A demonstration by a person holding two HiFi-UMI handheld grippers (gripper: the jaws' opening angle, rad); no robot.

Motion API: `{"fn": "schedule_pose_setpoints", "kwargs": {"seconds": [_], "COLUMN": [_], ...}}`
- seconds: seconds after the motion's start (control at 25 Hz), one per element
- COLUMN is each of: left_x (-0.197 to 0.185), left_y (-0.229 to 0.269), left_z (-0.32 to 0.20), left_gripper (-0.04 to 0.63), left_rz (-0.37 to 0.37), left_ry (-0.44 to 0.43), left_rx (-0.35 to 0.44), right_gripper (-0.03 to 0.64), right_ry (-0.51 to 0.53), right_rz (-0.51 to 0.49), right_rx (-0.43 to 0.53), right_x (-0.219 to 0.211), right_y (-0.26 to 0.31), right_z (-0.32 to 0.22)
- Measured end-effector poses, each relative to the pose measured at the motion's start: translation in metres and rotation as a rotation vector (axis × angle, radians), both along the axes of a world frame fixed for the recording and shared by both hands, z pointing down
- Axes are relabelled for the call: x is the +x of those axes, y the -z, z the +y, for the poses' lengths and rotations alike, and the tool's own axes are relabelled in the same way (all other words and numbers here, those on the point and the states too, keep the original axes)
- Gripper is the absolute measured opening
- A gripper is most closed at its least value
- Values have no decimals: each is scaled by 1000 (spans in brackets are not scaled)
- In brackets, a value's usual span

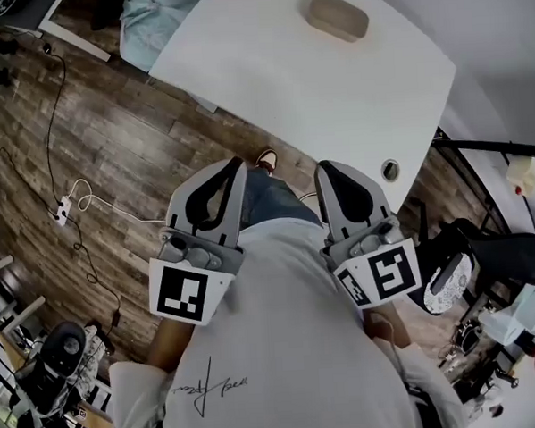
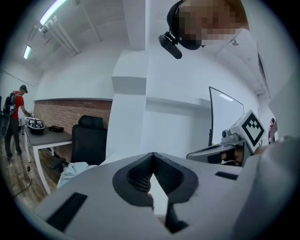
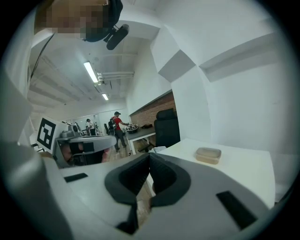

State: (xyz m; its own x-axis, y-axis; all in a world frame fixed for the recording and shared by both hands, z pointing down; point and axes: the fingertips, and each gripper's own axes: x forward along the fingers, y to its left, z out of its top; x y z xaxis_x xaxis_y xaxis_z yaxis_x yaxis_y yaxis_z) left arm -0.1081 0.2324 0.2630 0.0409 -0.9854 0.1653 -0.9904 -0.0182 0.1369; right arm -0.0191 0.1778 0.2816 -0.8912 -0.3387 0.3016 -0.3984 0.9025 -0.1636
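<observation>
Two tools hang near the person's white shirt [image 1: 283, 342]: the left hand-held gripper [image 1: 235, 165], jaws pressed together on nothing, and just beside it the right hand-held gripper [image 1: 324, 168], likewise closed and empty. Far off on the white surface [image 1: 269, 65], toward its right, lies a beige lidded container [image 1: 336, 15], well apart from both.
</observation>
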Motion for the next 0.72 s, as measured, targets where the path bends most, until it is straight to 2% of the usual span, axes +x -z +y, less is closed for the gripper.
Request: {"fn": "schedule_pose_setpoints", "kwargs": {"seconds": [0.16, 0.44, 0.72], "left_x": [-22, -40, -38], "left_y": [3, -6, -6], "left_z": [-43, -117, -162], "left_gripper": [6, 6, 6], "left_rz": [19, 41, 32], "left_ry": [-49, -87, -129], "left_rx": [30, -28, -35], "right_gripper": [8, 8, 8], "right_ry": [-44, -133, -193], "right_rz": [18, 16, 20], "right_rx": [3, -34, -49], "right_x": [-16, -15, -1], "right_y": [-2, -11, -17], "right_z": [-36, -98, -131]}}
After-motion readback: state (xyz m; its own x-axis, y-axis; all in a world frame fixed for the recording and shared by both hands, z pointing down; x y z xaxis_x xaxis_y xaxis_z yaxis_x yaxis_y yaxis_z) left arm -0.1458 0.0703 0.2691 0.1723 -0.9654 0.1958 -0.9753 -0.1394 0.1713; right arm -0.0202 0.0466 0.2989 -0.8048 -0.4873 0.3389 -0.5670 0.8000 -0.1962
